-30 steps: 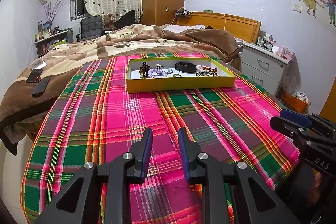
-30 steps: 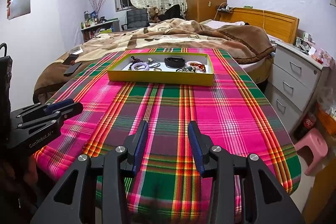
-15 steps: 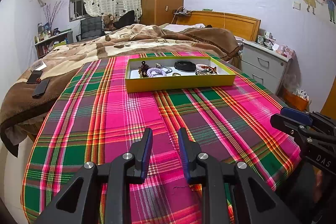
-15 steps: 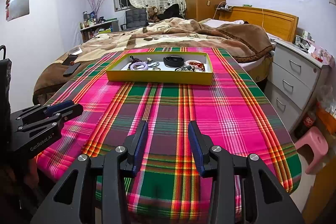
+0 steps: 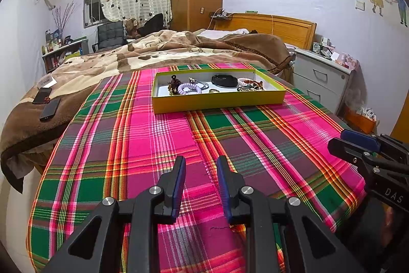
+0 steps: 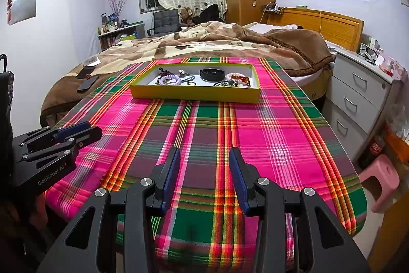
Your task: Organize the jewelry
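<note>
A shallow yellow tray sits at the far end of a plaid-covered table. It holds a black band, a lilac coil bracelet, a dark beaded piece, rings and a red-and-white bracelet. My left gripper is open and empty over the near table. My right gripper is open and empty, also near the front edge. Each shows in the other's view: the right one, the left one.
A bed with a brown blanket lies behind the table, with two phones on it at the left. A grey drawer unit and a pink stool stand at the right.
Both grippers have moved slightly; the tray sits a little nearer and lower in view. Both stay open and empty.
</note>
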A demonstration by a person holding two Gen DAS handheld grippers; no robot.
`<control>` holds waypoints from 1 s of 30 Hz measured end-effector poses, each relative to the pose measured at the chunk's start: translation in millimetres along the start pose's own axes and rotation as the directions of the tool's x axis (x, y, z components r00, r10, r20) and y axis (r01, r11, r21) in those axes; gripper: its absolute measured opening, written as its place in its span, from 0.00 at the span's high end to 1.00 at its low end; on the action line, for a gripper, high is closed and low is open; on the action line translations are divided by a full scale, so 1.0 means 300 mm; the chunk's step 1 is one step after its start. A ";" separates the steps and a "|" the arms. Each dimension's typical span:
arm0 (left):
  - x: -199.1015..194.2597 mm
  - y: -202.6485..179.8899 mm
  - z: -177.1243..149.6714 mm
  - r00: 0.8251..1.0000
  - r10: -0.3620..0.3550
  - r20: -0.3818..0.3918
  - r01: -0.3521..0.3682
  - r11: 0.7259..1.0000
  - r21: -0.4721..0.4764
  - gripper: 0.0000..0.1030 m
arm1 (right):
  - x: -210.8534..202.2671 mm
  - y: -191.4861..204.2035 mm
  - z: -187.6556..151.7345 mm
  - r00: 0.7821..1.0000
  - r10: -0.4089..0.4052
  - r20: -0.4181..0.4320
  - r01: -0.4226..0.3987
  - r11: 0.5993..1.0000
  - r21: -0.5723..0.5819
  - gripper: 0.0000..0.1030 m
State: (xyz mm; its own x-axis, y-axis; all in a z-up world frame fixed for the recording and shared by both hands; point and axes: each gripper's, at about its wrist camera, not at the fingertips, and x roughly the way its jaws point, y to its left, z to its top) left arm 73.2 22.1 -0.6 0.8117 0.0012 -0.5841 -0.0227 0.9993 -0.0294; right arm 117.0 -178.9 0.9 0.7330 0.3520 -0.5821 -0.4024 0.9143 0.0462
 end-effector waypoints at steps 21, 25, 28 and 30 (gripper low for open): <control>0.008 0.001 -0.008 1.000 0.013 -0.009 -0.013 1.000 0.014 0.76 | 0.002 0.004 -0.001 1.000 0.001 -0.003 -0.001 1.000 -0.001 0.61; 0.009 0.001 -0.010 1.000 0.013 -0.011 -0.013 1.000 0.016 0.76 | 0.003 0.005 0.000 1.000 0.002 -0.004 -0.002 1.000 -0.001 0.61; 0.011 0.002 -0.011 1.000 0.012 -0.011 -0.012 1.000 0.016 0.76 | 0.004 0.006 0.001 1.000 0.002 -0.003 -0.002 1.000 -0.001 0.61; 0.010 0.001 -0.010 1.000 0.013 -0.010 -0.012 1.000 0.016 0.76 | 0.003 0.006 0.000 1.000 0.002 -0.004 -0.002 1.000 -0.001 0.61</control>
State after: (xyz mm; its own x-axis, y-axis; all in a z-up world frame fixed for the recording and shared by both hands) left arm 73.8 22.2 -4.9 0.8052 0.0135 -0.5929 -0.0233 0.9997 -0.0089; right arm 116.9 -176.8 0.4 0.7300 0.3527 -0.5854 -0.4040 0.9136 0.0466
